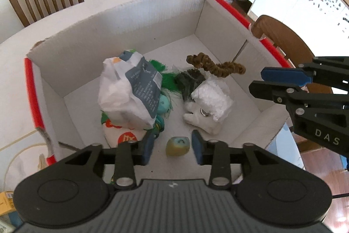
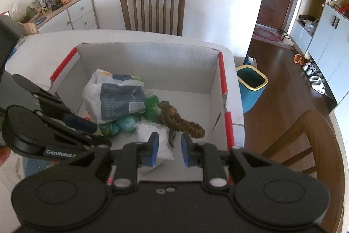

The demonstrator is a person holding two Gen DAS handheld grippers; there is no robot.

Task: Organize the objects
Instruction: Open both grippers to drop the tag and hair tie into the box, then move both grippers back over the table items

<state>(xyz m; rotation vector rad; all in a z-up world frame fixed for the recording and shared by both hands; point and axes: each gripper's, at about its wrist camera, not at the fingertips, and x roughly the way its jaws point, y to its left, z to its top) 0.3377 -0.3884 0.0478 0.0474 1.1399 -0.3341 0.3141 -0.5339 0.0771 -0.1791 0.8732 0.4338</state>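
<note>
A white cardboard box with red edges stands on the white table. Inside lie a white and grey-blue bag, green tufts, a teal ball, a white plush toy and a brown fuzzy twist. A small yellow-green lump rests on the box floor between the pads of my left gripper, which stands open without pressing on it. My right gripper hangs over the box, slightly open and holding nothing, above the white plush and the brown twist. It also shows at the right as my right gripper.
A wooden chair stands behind the table and another chair at the right. A teal bin with a yellow rim is on the floor beside the table. Shoes line the cabinets. A sideboard carries clutter.
</note>
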